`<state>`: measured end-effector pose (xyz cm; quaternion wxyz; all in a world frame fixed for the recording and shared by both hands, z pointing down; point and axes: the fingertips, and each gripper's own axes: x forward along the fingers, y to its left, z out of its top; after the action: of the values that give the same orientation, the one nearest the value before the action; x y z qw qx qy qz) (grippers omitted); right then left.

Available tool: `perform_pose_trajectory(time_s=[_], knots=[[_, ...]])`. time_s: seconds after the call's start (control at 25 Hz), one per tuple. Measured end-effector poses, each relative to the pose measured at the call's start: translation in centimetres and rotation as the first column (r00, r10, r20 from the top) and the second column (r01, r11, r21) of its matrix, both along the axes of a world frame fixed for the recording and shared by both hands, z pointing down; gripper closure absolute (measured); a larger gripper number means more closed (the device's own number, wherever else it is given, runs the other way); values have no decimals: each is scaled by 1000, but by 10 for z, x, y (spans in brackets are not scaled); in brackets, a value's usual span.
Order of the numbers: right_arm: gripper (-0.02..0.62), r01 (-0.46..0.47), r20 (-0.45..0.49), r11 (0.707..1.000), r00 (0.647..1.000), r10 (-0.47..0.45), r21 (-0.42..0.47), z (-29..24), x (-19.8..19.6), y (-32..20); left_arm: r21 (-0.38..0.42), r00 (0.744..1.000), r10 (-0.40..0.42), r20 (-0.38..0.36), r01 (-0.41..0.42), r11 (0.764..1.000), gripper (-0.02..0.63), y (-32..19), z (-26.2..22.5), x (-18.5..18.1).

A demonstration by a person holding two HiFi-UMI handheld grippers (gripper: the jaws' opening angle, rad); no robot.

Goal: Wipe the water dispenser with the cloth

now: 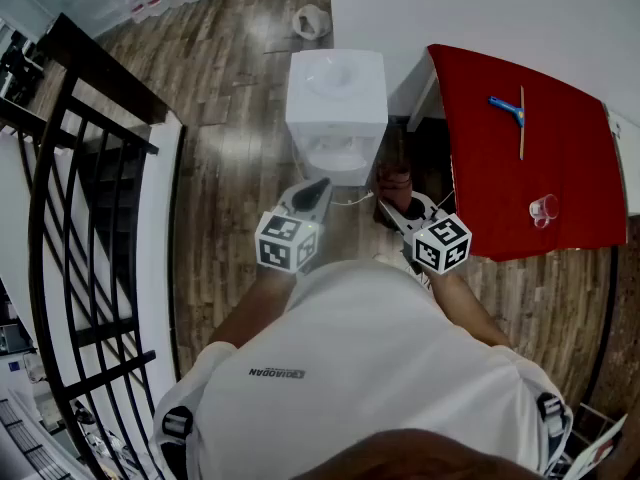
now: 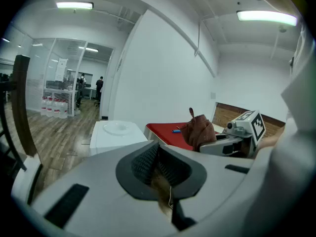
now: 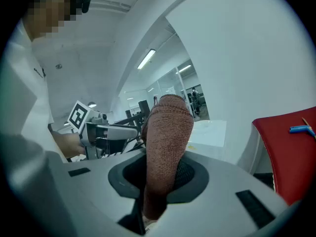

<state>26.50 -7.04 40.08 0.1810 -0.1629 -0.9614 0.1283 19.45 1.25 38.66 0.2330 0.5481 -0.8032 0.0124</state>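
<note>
Person stands on the wood floor [image 1: 230,158] facing the water dispenser [image 1: 336,98]: white, no bottle on top, just beside the red table [image 1: 520,178]

Right gripper [image 1: 398,208]: fingers [image 3: 190,174] clamped on the cloth [image 3: 165,147], a rust-brown knit. A bunched fold stands up out of the grip and the rest hangs below it. In the head view the cloth is held up in front of the dispenser's lower front, near it but apart from it.

Left gripper [image 1: 312,196]: fingers [image 2: 143,162] pressed together with nothing between them. It is raised beside the right gripper and points toward the dispenser without touching it.

On the table, well apart from the work: a blue-headed tool [image 1: 507,108] and a clear cup [image 1: 543,209]

Progress, as judged: the cloth is in hand and the person is in position, so the pick-up is done. No contact with the dispenser shows, so the wiping of top, front and sides looks wholly left to do. No wet or dirty patch can be made out on the dispenser
</note>
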Motion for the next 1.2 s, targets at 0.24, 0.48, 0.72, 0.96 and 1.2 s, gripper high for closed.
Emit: perform_pose_trajectory(time_s=[0.24, 0.48, 0.72, 0.96, 1.2], knots=[[522, 18, 8, 1000, 1000, -18, 4, 0, 13, -28, -3, 1000, -20, 13, 20, 1000, 604, -25, -1, 11], [522, 37, -8, 998, 999, -38, -48, 4, 35, -58, -11, 999, -34, 16, 34, 999, 605, -55, 1, 31], [522, 16, -66, 994, 998, -23, -106, 26, 46, -96, -20, 997, -72, 13, 72, 997, 605, -77, 7, 47], [522, 17, -115, 990, 993, -33, -138, 44, 40, -105, -103, 996, -90, 8, 90, 991, 605, -75, 19, 48], [522, 36, -145, 994, 988, -51, -101, 57, 5, -103, -121, 996, -87, -4, 86, 989, 605, -79, 24, 12]])
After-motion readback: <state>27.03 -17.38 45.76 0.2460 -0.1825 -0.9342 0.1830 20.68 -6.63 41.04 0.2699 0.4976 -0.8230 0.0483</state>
